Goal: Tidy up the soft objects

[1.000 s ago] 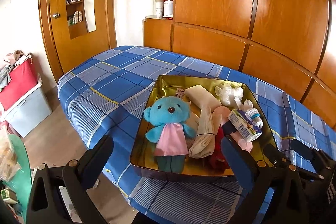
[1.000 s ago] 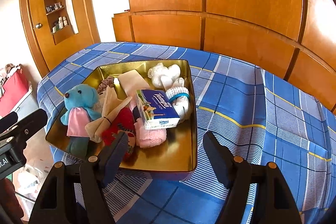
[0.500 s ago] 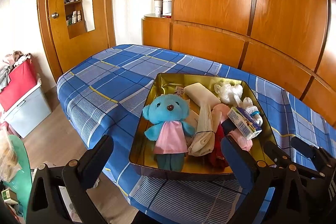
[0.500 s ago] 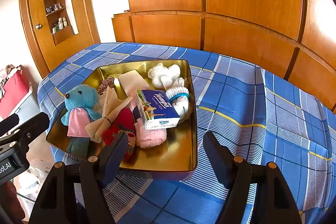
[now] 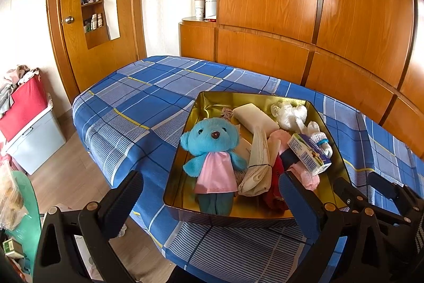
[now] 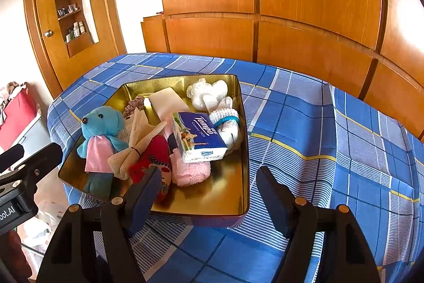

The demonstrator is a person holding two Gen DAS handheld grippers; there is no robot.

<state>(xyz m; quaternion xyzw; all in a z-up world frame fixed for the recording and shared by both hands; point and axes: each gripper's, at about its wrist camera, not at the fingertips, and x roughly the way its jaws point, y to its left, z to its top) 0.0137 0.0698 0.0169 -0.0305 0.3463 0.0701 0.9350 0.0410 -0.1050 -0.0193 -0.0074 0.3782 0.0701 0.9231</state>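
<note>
While both views have barely shifted over the last second, left claw (image 5: pixel 209 200) and right claw (image 6: pixel 205 192) hang wide open, empty; soft toys and tissue pack (image 6: pixel 198 137) sit piled in gold tin (image 6: pixel 238 203), frame centre, on bed (image 6: pixel 318 137). No progress readable.

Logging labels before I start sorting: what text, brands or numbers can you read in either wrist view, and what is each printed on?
"Tempo" on the top face of the blue tissue pack in the gold tin, and again on its front end.
"Germany 1929", small and only roughly legible, under the top "Tempo".
"pot.AI", cut off at the frame edge, on the left gripper.
Barcode on the pack's end in the left wrist view: unreadable.
Shelf bottles: too small.
</note>
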